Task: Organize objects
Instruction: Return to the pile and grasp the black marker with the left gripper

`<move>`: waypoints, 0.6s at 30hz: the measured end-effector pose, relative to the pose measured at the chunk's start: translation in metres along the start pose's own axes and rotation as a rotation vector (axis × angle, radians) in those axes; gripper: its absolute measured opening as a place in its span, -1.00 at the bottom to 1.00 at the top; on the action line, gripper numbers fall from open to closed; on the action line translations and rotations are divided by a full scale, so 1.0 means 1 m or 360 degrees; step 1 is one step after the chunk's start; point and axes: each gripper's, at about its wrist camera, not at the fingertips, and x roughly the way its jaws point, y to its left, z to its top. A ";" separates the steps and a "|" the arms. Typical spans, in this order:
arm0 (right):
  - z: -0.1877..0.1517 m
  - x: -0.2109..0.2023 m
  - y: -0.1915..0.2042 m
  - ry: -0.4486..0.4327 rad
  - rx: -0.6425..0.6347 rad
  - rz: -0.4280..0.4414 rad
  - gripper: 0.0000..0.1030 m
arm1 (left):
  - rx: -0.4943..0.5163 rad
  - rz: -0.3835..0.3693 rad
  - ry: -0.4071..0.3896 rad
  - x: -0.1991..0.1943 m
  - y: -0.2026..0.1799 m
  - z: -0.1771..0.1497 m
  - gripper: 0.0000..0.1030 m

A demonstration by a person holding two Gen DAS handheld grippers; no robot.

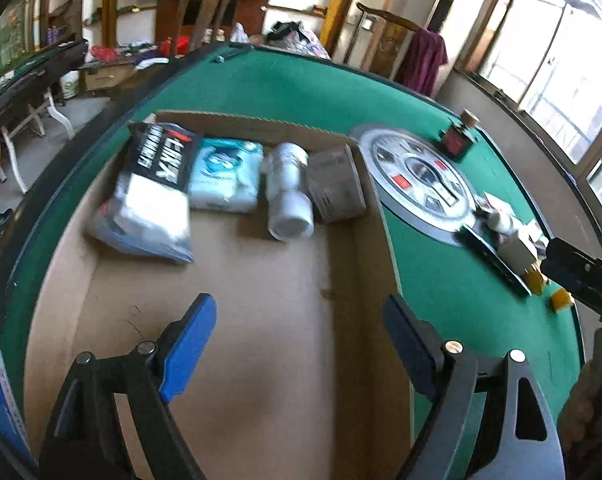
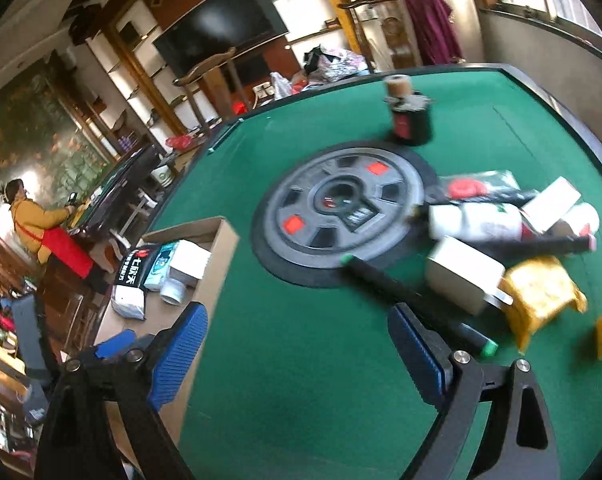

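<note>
A shallow cardboard box (image 1: 261,320) lies on the green table (image 1: 301,84). At its far end lie a black-and-white pack (image 1: 149,188), a light blue pack (image 1: 225,174), a white bottle (image 1: 287,192) on its side and a grey carton (image 1: 335,184). My left gripper (image 1: 301,344) is open and empty above the box floor. My right gripper (image 2: 297,340) is open and empty over the green felt. A loose pile sits to its right: a white bottle (image 2: 473,222), white boxes (image 2: 461,276), a black pen-like stick (image 2: 413,300) and yellow packets (image 2: 541,300).
A round grey hub (image 2: 341,208) sits at the table centre. A small dark bottle with a cork top (image 2: 411,118) stands beyond it. Chairs, shelves and a TV stand behind the table. A person in yellow and red (image 2: 41,228) stands far left. Windows are at right.
</note>
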 end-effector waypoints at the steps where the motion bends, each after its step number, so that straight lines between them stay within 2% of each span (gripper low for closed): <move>1: -0.001 -0.003 -0.004 -0.0008 0.0002 -0.0006 0.84 | 0.0006 -0.0013 0.0001 -0.001 -0.003 -0.001 0.64; 5: -0.002 -0.018 -0.029 -0.0096 0.0014 -0.0080 0.84 | 0.0006 -0.0033 -0.0023 -0.013 -0.015 0.003 0.64; 11: 0.010 -0.046 -0.081 -0.0268 0.0093 -0.0277 0.83 | 0.0027 -0.0194 -0.0042 -0.031 -0.053 0.008 0.69; 18: 0.025 -0.073 -0.149 -0.0446 0.0210 -0.0513 0.83 | 0.0114 -0.0299 0.0101 0.001 -0.119 0.009 0.71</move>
